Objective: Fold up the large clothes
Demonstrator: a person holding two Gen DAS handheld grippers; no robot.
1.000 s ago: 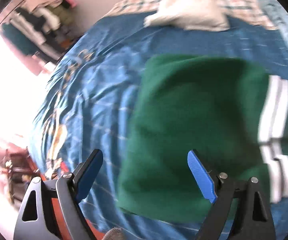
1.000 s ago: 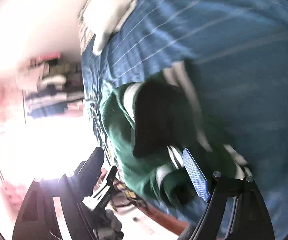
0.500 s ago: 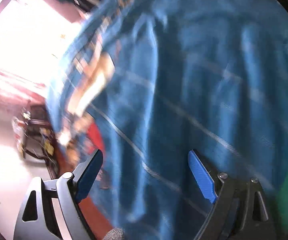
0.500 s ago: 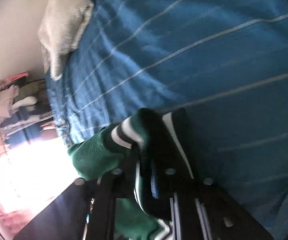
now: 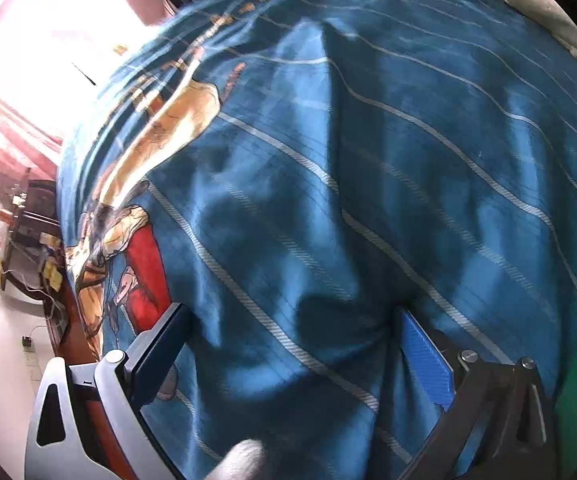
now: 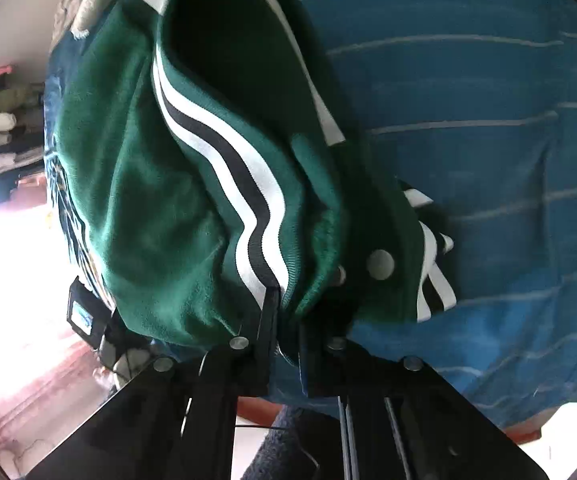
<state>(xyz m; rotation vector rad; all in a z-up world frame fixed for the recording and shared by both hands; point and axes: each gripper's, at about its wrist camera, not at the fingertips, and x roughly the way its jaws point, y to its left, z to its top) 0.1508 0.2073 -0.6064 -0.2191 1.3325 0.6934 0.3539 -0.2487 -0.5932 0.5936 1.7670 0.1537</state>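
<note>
Right tongs (image 6: 286, 320) clamped on the striped hem of the green jacket (image 6: 160, 184), bunched on the bed (image 6: 488, 120). Left tongs (image 5: 292, 344) wide open, empty, over the bedspread. Jacket looks soft, bulky, limp; best gripped at ribbed edges.

Strong daylight entered from the left of both claws, blowing the window area out to white. The blue bedspread (image 5: 368, 184) showed soft creases and dark shadow patches ahead of the left gripper (image 5: 288, 344). The green jacket (image 6: 160, 200) was sharp near the right gripper (image 6: 286, 320), with deep shadow in its folds. Fisheye curvature bent all edges; the corners were black.
</note>
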